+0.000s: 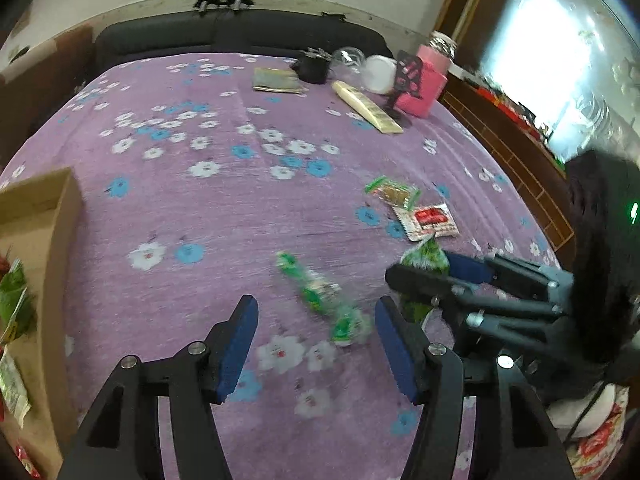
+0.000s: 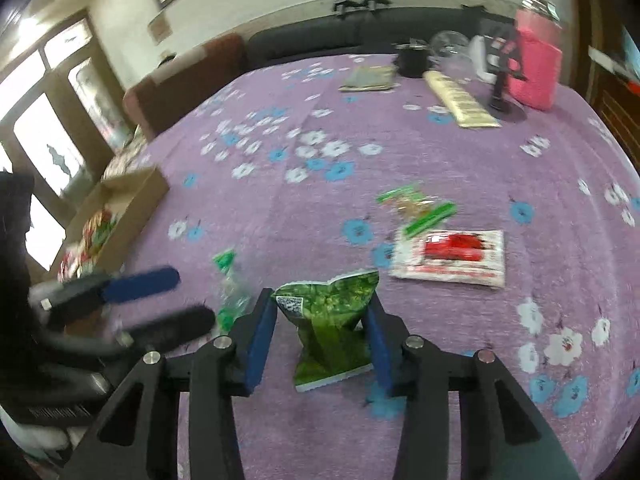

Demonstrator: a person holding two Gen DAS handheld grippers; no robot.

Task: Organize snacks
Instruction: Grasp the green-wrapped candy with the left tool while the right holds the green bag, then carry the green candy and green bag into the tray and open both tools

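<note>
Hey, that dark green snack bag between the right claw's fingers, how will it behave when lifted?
The dark green snack bag is already creased and buckled between the right claw, so it probably flops rather than holds shape. Thin and flat, it likely weighs little. Its glossy film may slip in a loose grip.

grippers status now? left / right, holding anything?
Left gripper: open, holding nothing; a blurred green snack packet lies between its fingers.
Right gripper: shut on the green snack bag.

I see a crumpled dark green foil snack packet (image 2: pixel 334 320) standing between my right gripper (image 2: pixel 320 334) pads. A clear green-ended wrapper (image 1: pixel 324 300) lies blurred beside it; a green-edged cracker packet (image 2: pixel 416 206) touches a white-and-red sachet (image 2: pixel 452 258) beyond, and an open cardboard box (image 2: pixel 132 208) holds more snacks.
</note>
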